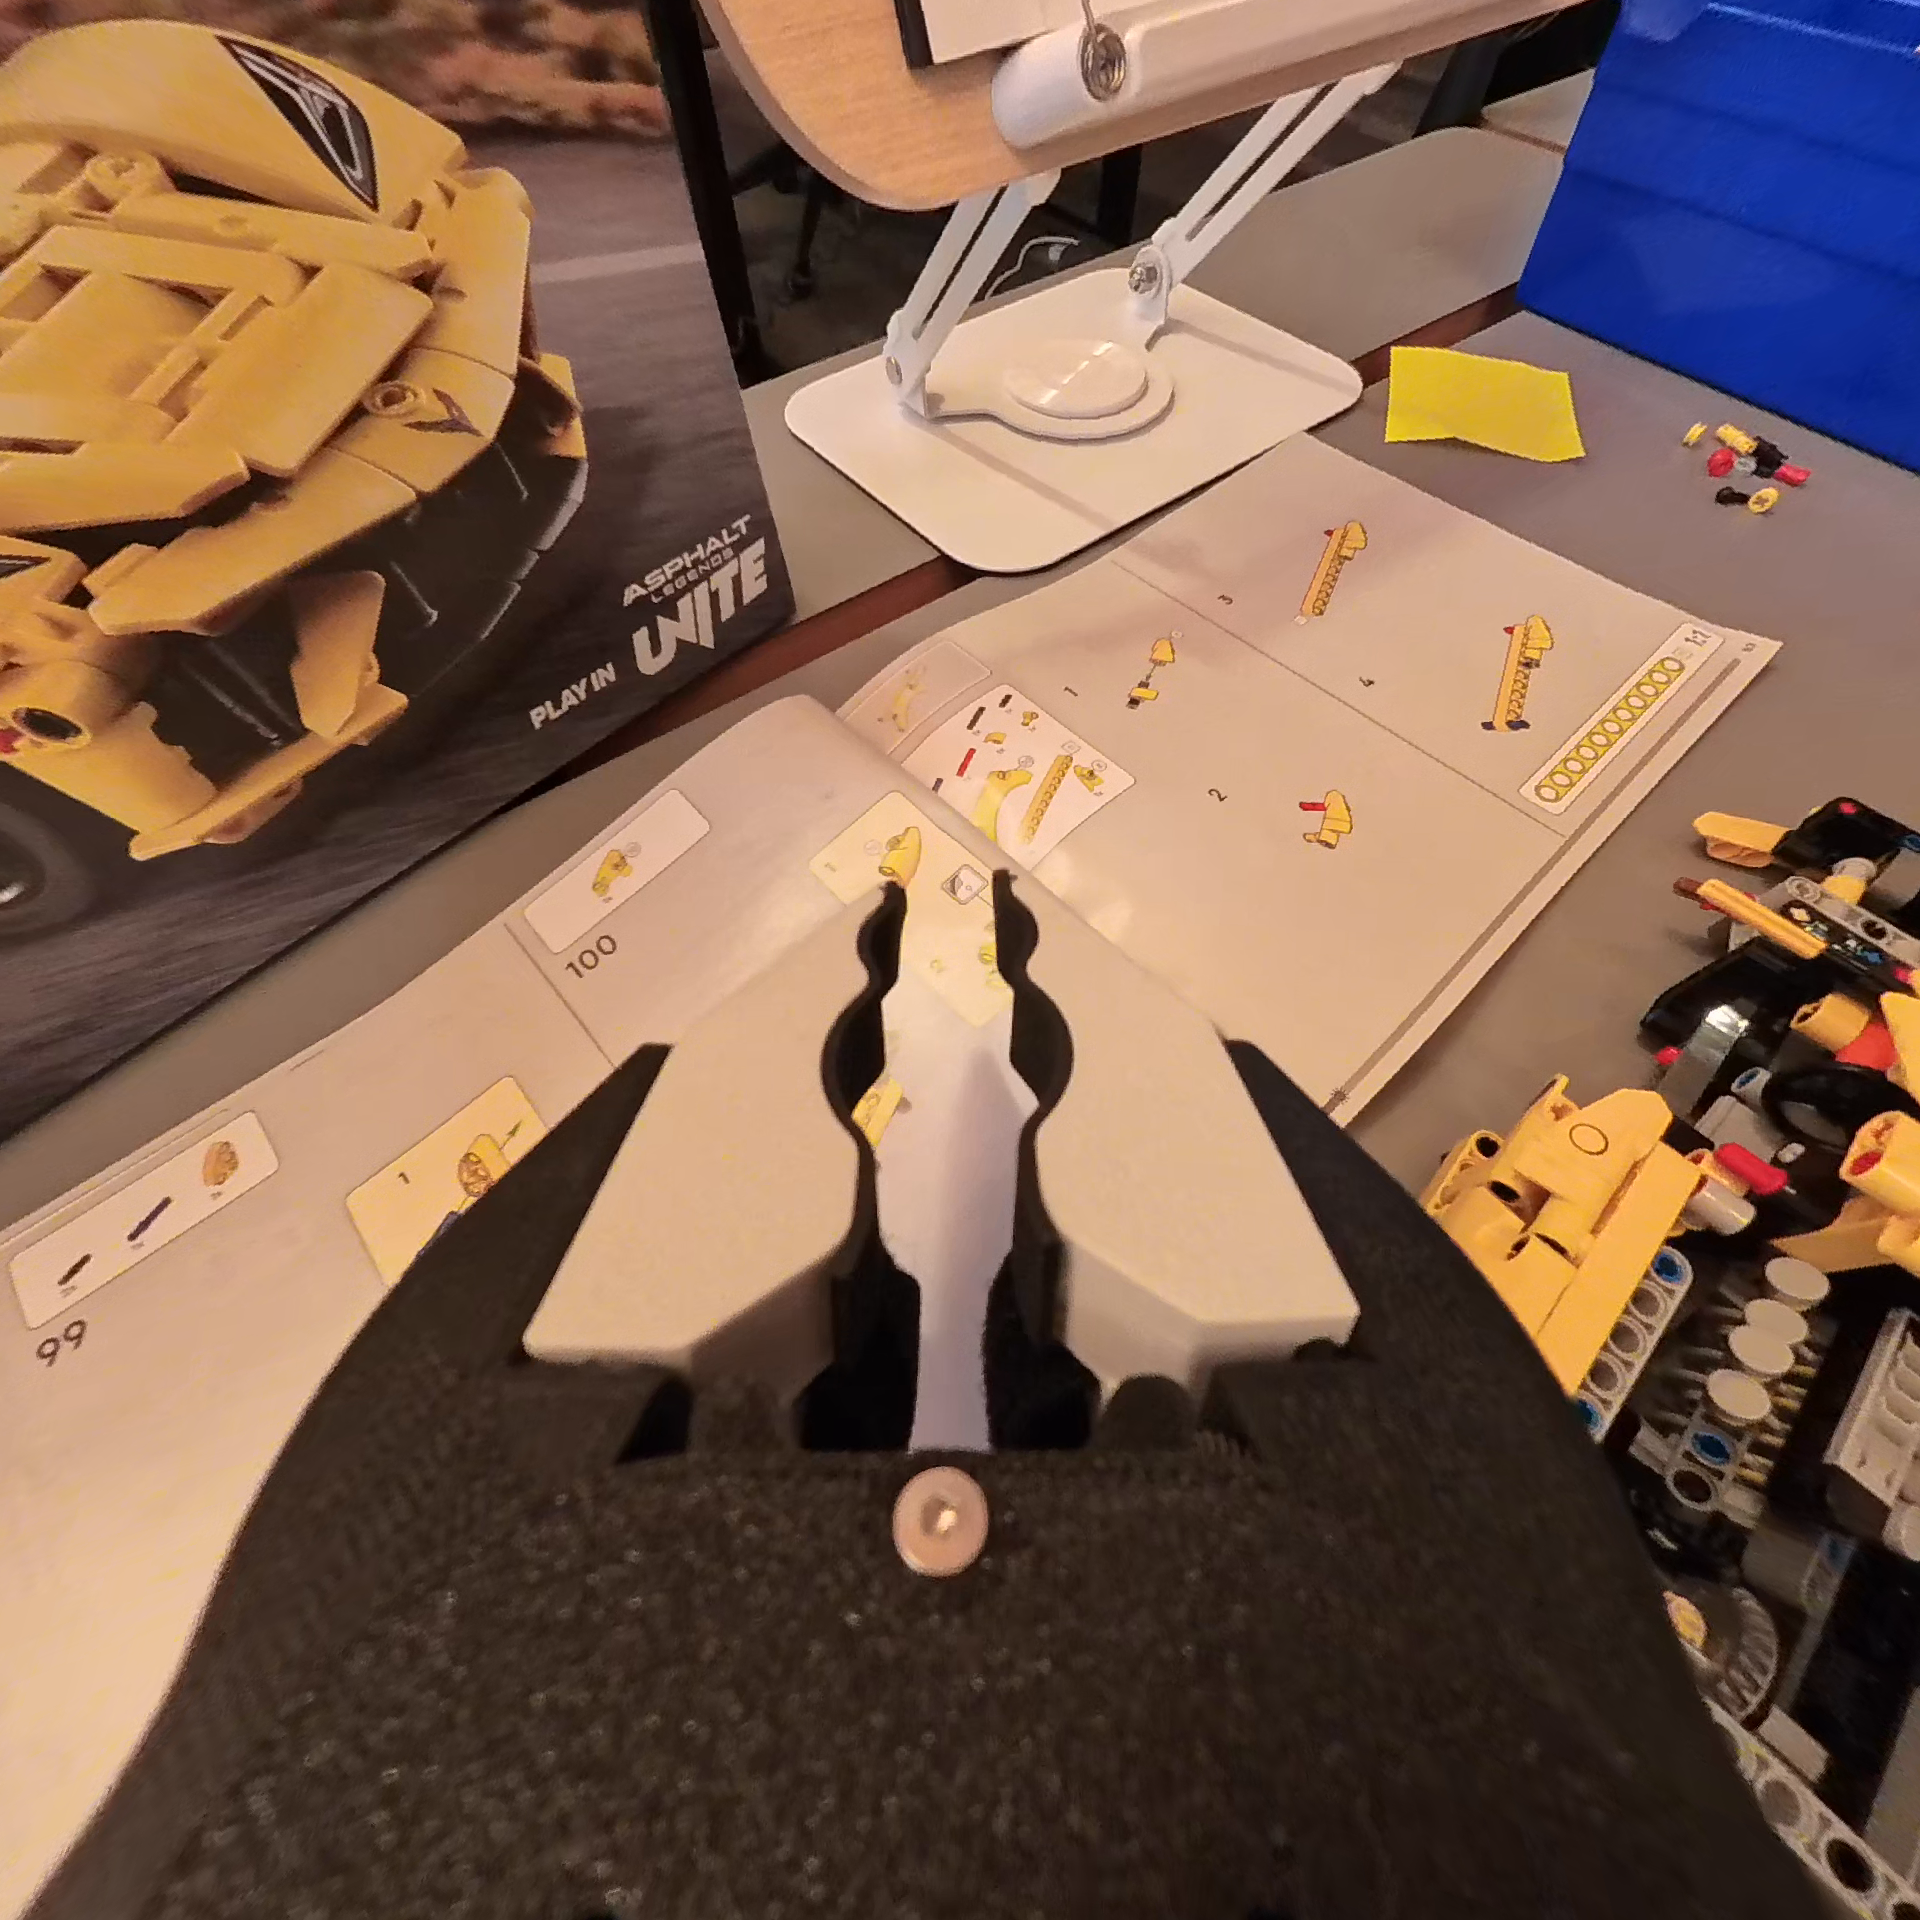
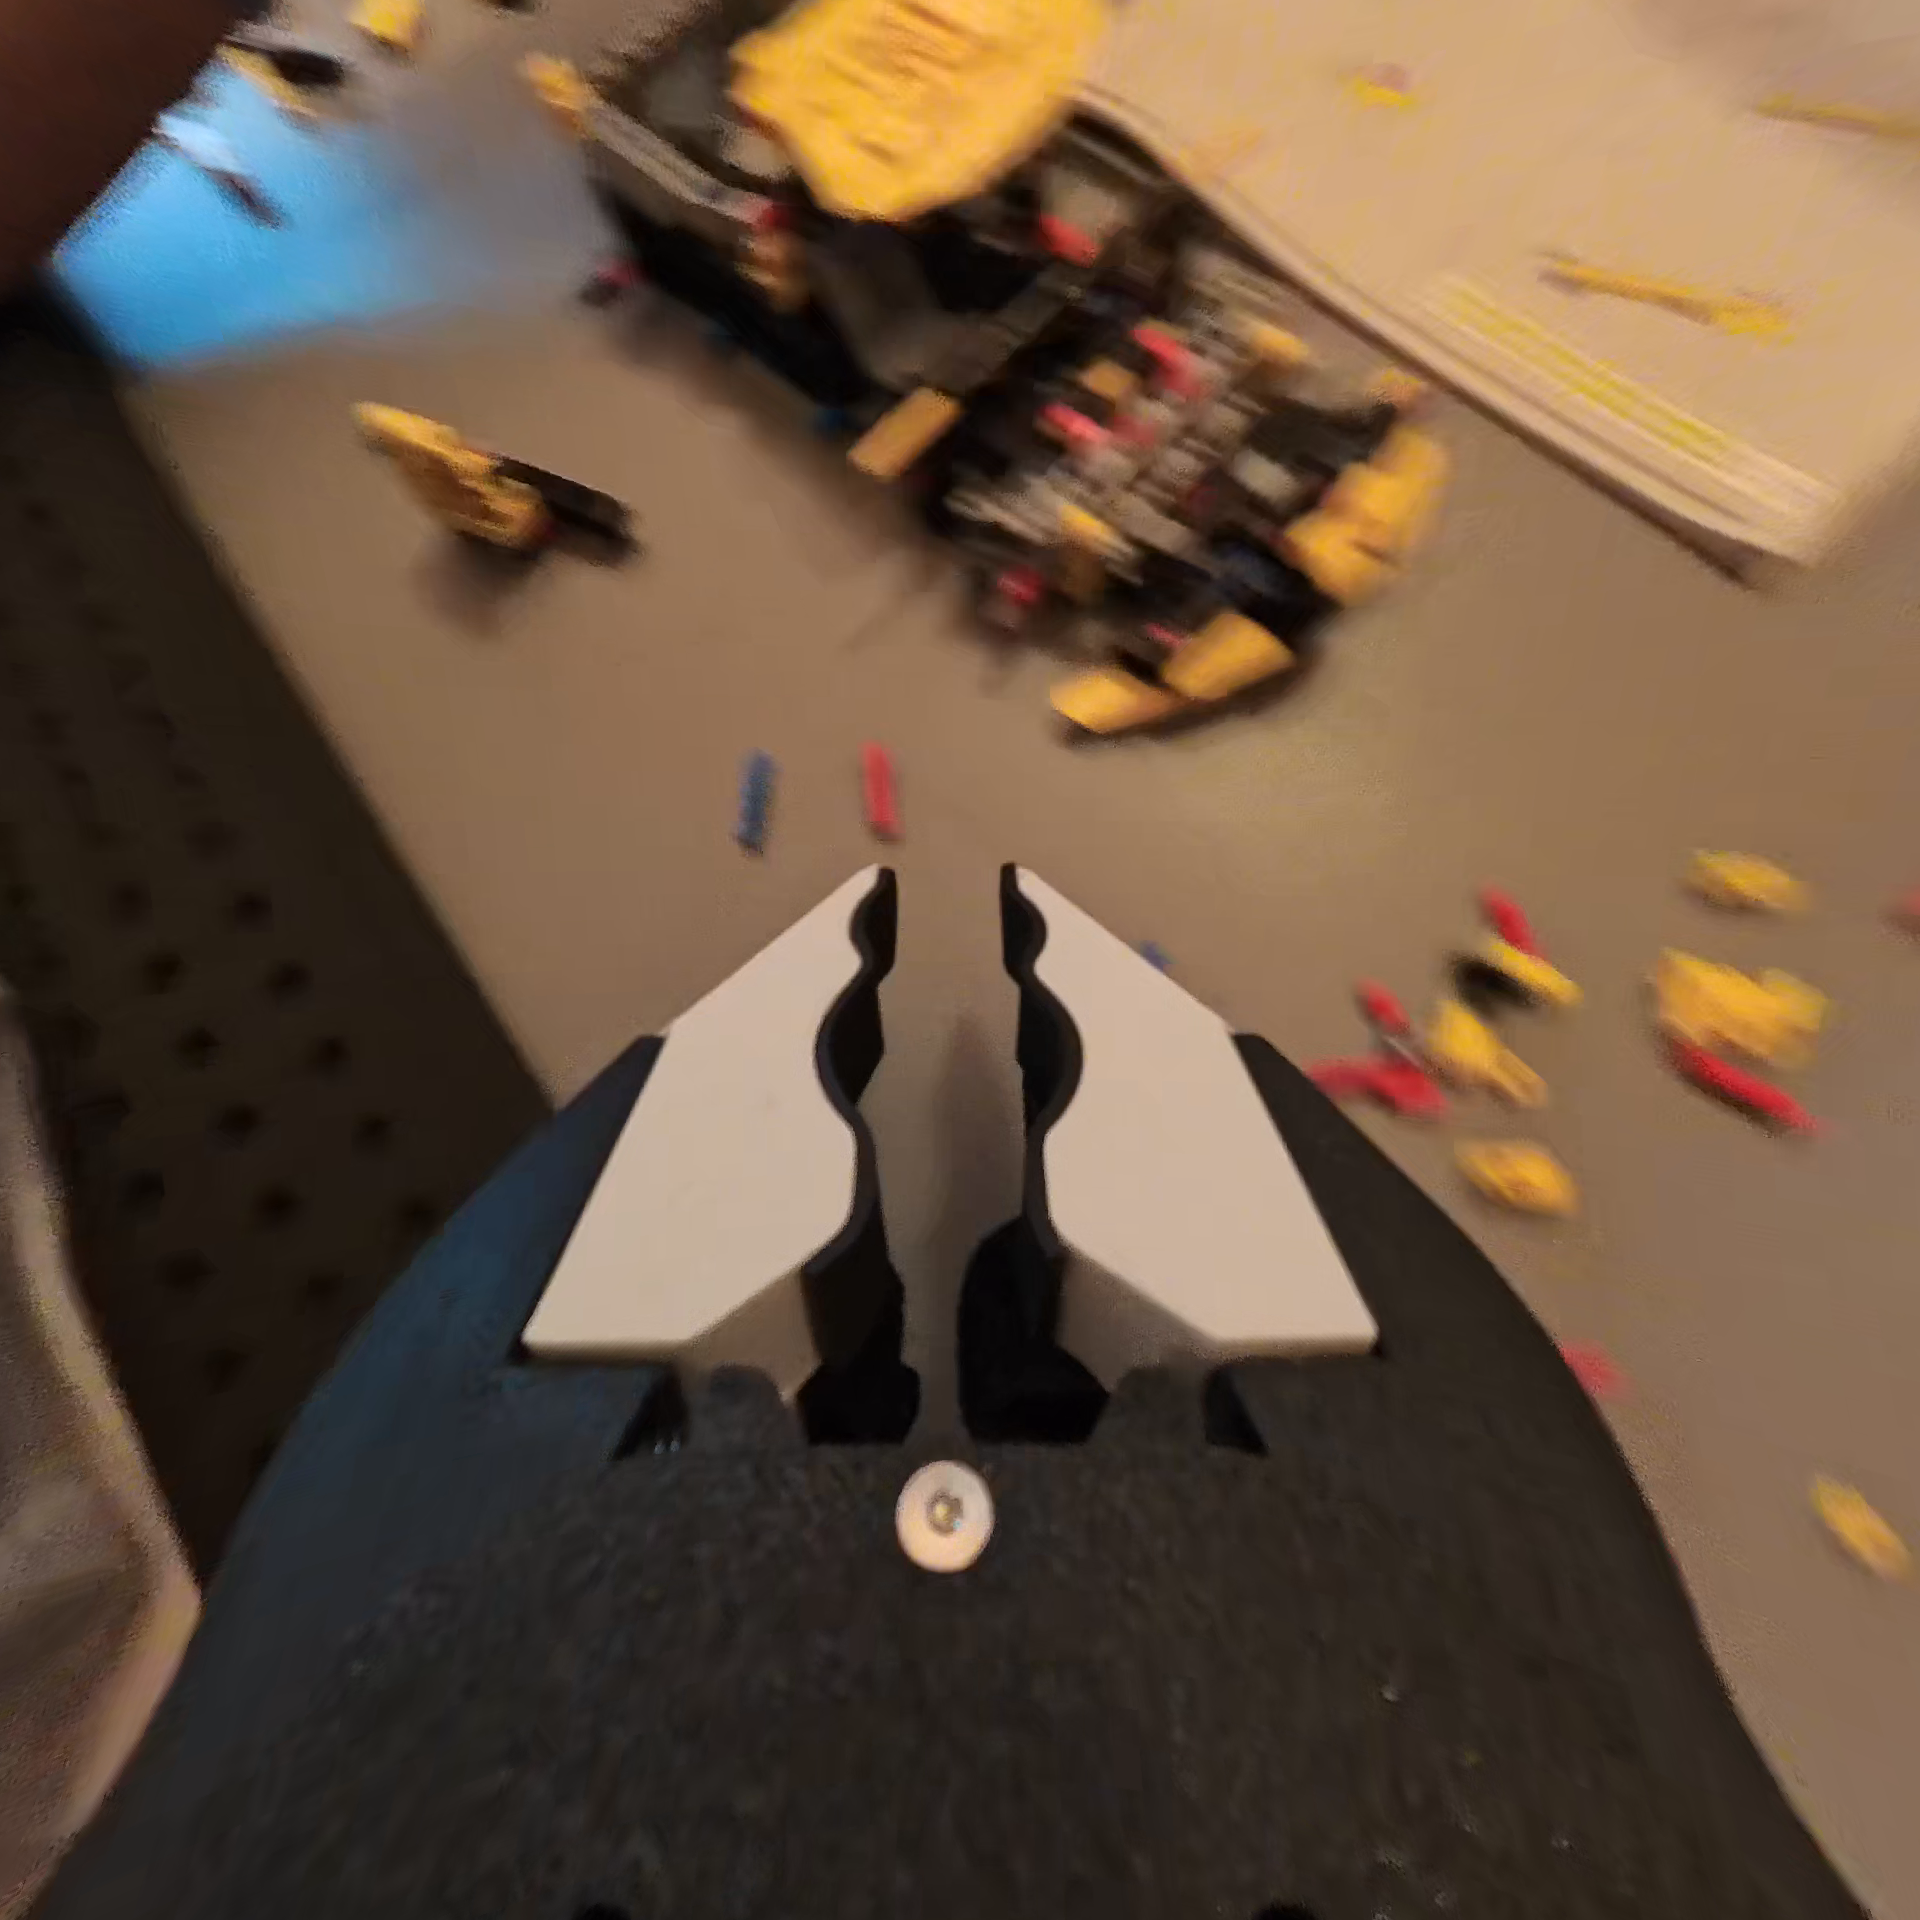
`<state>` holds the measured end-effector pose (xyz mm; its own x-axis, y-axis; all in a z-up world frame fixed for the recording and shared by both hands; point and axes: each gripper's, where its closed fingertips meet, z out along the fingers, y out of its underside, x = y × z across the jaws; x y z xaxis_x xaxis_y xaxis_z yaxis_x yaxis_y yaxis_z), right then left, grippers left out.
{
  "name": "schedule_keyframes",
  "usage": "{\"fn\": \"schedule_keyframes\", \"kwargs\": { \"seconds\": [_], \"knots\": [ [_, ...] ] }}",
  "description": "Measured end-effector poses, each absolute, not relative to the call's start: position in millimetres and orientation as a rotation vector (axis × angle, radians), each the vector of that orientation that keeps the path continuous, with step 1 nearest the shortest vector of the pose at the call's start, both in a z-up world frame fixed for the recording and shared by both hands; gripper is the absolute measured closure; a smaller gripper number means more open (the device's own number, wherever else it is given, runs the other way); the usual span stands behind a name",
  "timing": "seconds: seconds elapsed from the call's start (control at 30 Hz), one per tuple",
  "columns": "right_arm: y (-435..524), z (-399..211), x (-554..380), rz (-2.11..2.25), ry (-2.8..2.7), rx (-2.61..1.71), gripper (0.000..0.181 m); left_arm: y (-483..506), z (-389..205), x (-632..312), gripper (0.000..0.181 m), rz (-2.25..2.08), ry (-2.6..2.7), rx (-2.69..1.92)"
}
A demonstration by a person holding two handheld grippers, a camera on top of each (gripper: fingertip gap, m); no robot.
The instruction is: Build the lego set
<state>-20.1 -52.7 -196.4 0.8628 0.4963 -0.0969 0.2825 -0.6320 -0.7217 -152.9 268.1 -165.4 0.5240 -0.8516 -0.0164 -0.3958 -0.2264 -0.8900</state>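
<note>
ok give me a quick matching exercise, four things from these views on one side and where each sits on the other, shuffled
Things:
1. left gripper
2. yellow paper
3. set box
4. half-built car

Places:
A. standing at the table's far left
B. flat on the table near the blue bin
C. above the open manual
D. right of the manual, on the table

Pairs: 1-C, 2-B, 3-A, 4-D

Workshop: pegboard bench (image 2: 208, 935), blue bin (image 1: 1756, 208).
</note>
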Motion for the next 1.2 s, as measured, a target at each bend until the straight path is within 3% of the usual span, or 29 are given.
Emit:
{"fn": "schedule_keyframes", "kwargs": {
  "seconds": [0.2, 0.9, 0.97, 1.1, 1.2],
  "knots": [
    [-77, -203, 99, 0.076, -0.195, -2.382, 0.162, 266, -165, -151, 0.164, -0.616, 1.039, -1.828],
    [-71, -221, 87, 0.001, -0.425, -2.436, 0.172, 268, -160, -154, 0.164, -0.592, 1.034, -1.814],
    [-64, -205, 76, 0.126, -0.357, -2.360, 0.173, 268, -161, -154, 0.164, -0.593, 1.036, -1.816],
    [-48, -133, 46, 0.959, 0.096, -1.937, 0.173, 268, -161, -153, 0.164, -0.585, 1.043, -1.813],
    [-49, -103, 38, 1.261, 0.184, -1.687, 0.173, 268, -160, -153, 0.164, -0.586, 1.042, -1.812]
  ]
}}
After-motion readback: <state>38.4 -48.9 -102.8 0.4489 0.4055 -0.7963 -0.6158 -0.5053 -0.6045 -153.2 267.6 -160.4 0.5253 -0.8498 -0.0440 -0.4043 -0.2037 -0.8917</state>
